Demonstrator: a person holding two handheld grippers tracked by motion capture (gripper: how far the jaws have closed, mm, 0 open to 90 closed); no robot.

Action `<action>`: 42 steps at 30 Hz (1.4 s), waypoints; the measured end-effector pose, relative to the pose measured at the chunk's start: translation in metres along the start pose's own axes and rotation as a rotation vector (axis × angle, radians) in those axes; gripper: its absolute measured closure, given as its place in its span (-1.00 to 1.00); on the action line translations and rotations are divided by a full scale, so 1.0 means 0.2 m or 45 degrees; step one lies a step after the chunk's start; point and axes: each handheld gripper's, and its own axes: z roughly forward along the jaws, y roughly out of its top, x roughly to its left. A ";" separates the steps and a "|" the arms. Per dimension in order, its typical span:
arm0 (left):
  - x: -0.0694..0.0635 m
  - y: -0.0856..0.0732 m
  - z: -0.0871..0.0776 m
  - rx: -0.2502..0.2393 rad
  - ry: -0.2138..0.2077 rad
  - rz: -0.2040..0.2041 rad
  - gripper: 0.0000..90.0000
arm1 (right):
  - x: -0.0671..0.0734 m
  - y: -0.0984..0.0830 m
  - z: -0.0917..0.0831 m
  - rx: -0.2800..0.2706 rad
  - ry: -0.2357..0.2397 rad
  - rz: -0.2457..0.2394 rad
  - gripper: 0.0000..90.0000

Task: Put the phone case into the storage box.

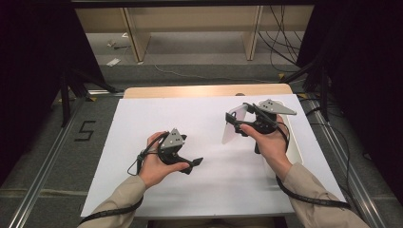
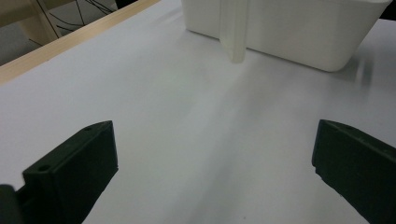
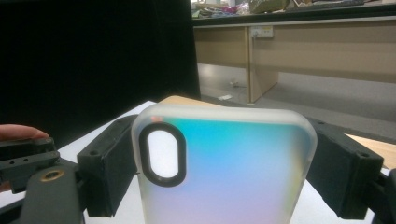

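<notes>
- The left gripper (image 1: 192, 164) hovers low over the white bench (image 1: 199, 190), jaws spread wide and empty, aimed rightward toward the case.
- The phone case (image 1: 234, 125), frosted and iridescent, hangs upright above the bench, long axis near vertical, well apart from the left gripper's jaws.
- The right gripper (image 1: 240, 118) clamps the case across its width, camera cutout (image 3: 162, 157) near its top.
- A white bin (image 2: 280, 28) sits just beyond, by the bench's right edge.

Only readable thing here is a big dark "5" (image 1: 84, 130) marked on the grey floor (image 1: 57, 156), just off the table's left edge. Nothing legible on the phone case or anywhere else.
</notes>
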 end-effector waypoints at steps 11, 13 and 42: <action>0.03 -0.04 -0.05 0.023 0.020 0.001 -0.99 | -0.02 0.01 -0.01 -0.009 -0.018 0.009 -0.60; 0.04 -0.05 -0.06 0.022 0.022 -0.001 -0.98 | -0.02 0.02 -0.02 -0.010 -0.022 0.007 -0.60; 0.09 -0.12 -0.15 0.070 0.049 -0.011 -0.98 | -0.10 0.07 -0.06 -0.050 -0.085 0.025 -0.60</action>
